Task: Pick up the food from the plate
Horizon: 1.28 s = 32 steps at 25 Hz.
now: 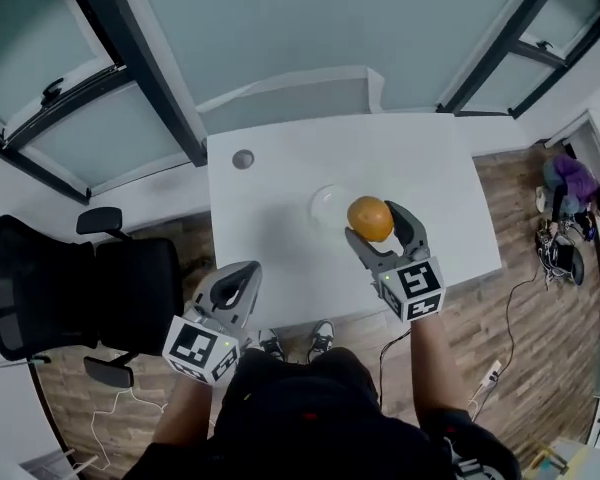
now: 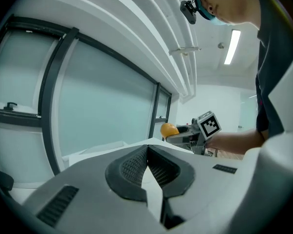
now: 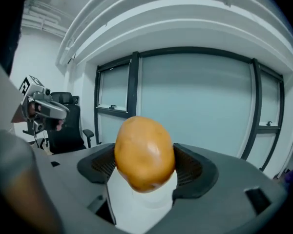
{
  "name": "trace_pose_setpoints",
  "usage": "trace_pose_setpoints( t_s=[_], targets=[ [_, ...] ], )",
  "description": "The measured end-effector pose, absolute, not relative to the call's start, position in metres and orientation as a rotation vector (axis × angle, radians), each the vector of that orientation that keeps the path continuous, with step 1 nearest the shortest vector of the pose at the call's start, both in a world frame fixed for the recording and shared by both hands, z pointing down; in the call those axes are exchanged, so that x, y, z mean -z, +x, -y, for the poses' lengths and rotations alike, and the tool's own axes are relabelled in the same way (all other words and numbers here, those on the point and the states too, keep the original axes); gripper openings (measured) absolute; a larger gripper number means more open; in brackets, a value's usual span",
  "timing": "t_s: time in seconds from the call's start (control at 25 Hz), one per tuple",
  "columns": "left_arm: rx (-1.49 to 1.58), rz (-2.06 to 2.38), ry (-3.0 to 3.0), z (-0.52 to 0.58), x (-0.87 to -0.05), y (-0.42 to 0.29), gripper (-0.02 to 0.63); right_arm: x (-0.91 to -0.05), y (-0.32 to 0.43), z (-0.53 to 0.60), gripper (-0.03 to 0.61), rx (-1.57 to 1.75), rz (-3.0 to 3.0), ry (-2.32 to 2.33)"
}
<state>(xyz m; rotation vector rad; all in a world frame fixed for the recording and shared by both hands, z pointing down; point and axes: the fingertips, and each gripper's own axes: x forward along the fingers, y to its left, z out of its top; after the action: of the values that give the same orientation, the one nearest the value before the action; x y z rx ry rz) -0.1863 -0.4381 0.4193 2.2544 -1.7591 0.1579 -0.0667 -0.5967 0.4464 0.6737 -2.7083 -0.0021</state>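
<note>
- One round orange food piece (image 3: 145,152) is pinched between the right gripper (image 1: 374,220) jaws, raised above the one white table (image 1: 270,208).
- One clear plate (image 1: 320,197) sits just beside it.
- The left gripper (image 2: 147,152) has its jaws pressed together, empty.

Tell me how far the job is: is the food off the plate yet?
Done: the right gripper is shut on the orange food, held up beside the clear plate. In hand: the lift. Remaining: probably only carrying it away. The left gripper hangs shut and empty.

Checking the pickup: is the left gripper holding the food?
No, the left gripper is shut on nothing; the right gripper grips the food.
</note>
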Motion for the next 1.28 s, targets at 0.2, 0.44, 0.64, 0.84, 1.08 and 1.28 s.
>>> trace_pose_setpoints(
  t_s=[0.2,0.44,0.64,0.84,1.08,1.28],
  targets=[
    [-0.099,1.719,2.38,0.434,-0.383,-0.166,0.02,-0.387,-0.041,0.559,0.364,0.006,2.807,0.807],
    [-0.052,1.701,2.491,0.431,-0.343,-0.143,0.02,-0.335,0.003,0.515,0.364,0.078,2.864,0.963],
    [-0.03,1.665,2.574,0.428,-0.322,-0.127,0.02,-0.305,0.03,0.492,0.364,0.127,2.892,1.086],
    [-0.015,1.631,2.629,0.423,-0.315,-0.11,0.02,-0.297,0.048,0.482,0.364,0.177,2.884,1.128],
    [-0.006,1.627,2.631,0.422,-0.311,-0.107,0.02,-0.291,0.047,0.479,0.364,0.189,2.9,1.128],
    [-0.003,1.633,2.623,0.423,-0.31,-0.109,0.02,-0.285,0.041,0.479,0.364,0.168,2.921,1.113]
  ],
)
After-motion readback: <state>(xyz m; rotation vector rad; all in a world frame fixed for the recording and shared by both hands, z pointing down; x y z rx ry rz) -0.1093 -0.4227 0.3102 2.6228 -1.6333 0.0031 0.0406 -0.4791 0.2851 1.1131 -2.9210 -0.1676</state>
